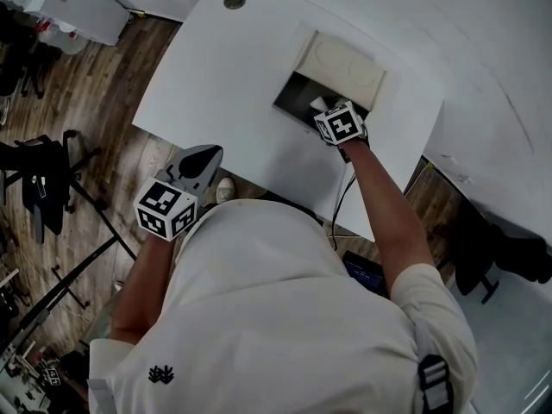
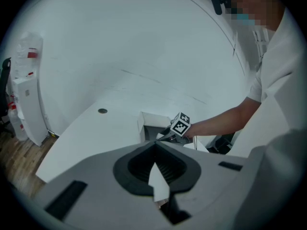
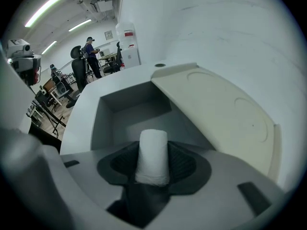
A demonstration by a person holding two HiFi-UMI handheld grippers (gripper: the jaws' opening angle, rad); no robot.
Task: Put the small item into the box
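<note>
White curved tabletop (image 1: 233,76), open box (image 1: 296,95) near middle, lid (image 1: 349,63) folded back toward 2 o'clock, round grommet (image 1: 234,1) at 10 o'clock

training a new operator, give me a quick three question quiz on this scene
1. True or false: the lid of the box is closed.
2. What stands between the jaws of the right gripper? A) a white roll B) a red cube C) nothing
3. Which gripper is held well away from the box?

Key:
1. False, the lid lies open.
2. A, and it is over the open box.
3. The left gripper.
</note>
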